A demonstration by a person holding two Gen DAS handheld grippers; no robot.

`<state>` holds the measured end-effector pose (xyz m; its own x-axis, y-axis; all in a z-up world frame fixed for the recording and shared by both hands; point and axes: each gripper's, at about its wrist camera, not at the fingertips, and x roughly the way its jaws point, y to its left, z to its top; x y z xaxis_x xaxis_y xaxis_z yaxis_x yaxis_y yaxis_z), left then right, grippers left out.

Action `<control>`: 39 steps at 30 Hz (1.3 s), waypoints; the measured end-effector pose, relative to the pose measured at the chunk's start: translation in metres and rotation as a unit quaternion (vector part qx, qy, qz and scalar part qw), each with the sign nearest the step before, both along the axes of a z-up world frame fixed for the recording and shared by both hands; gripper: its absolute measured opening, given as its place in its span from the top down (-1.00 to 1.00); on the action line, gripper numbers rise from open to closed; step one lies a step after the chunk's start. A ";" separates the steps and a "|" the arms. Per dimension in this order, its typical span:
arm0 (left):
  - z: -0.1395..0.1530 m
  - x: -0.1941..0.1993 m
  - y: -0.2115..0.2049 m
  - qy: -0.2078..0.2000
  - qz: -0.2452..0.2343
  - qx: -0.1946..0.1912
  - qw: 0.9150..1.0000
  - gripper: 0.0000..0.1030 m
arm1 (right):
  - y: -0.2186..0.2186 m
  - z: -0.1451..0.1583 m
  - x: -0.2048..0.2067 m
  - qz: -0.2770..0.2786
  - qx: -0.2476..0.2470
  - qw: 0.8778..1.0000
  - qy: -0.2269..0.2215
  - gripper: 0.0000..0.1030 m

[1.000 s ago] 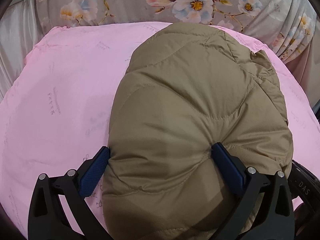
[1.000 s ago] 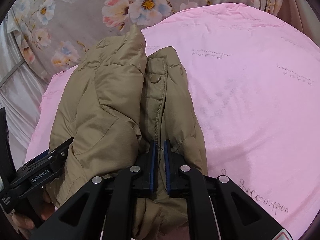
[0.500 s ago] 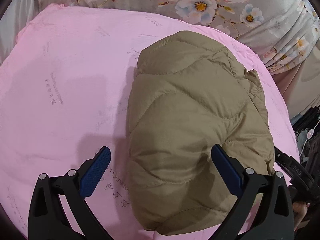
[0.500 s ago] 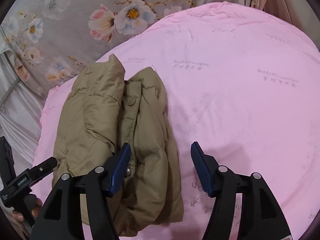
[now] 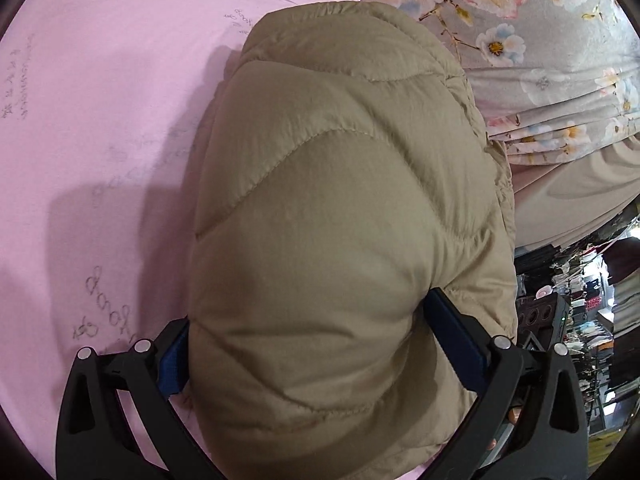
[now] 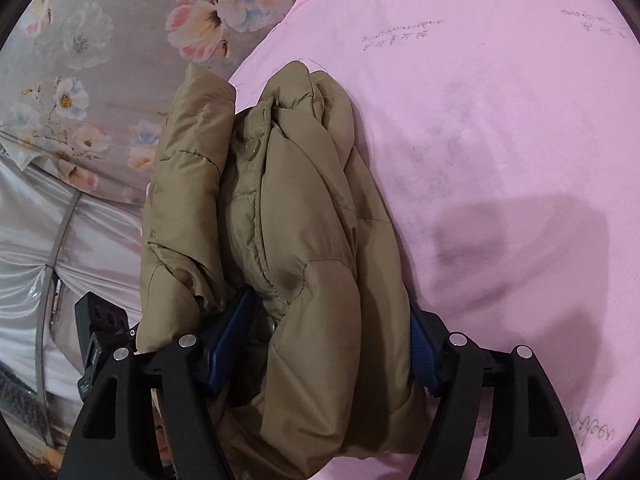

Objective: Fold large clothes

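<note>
Left hand-held gripper of mine straddles the near end of the folded khaki quilted puffer jacket; both blue pads seem to press into its bulging sides, though the padding hides the contact. It lies on the pink printed bedsheet, beside grey floral fabric.

From the right wrist, my right hand-held gripper has just been opening, its jaws spread wide around the jacket's layered edge, a snap button showing.
</note>
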<state>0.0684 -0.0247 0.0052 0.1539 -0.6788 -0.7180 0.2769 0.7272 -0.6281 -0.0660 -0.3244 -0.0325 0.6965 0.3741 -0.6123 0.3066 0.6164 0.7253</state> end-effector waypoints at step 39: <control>0.133 0.132 0.028 -0.363 -0.004 0.060 0.930 -0.21 | 0.116 0.116 0.205 0.019 -0.324 0.924 -0.204 0.70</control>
